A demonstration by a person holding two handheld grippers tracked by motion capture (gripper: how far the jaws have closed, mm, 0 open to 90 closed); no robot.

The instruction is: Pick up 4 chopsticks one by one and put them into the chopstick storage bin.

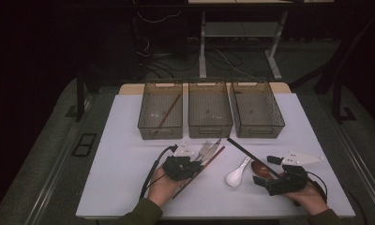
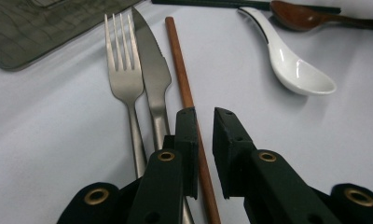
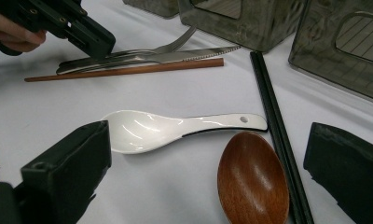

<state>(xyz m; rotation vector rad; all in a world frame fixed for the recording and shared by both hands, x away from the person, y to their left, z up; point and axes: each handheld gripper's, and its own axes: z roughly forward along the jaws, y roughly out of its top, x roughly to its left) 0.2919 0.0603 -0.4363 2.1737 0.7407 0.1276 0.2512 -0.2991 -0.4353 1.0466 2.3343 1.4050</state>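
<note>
My left gripper points down over a brown chopstick that lies flat on the white table. Its jaws stand narrow astride the stick, with a sliver of table showing beside the right one. A fork and a knife lie just left of the stick. My right gripper rests open, jaws wide apart, either side of a brown wooden spoon. A white ceramic spoon and black chopsticks lie there too. The left gripper hangs over the cutlery handles.
Three dark see-through bins stand in a row at the back of the white table. The left bin holds a brown chopstick. Desk legs and cables lie on the floor beyond.
</note>
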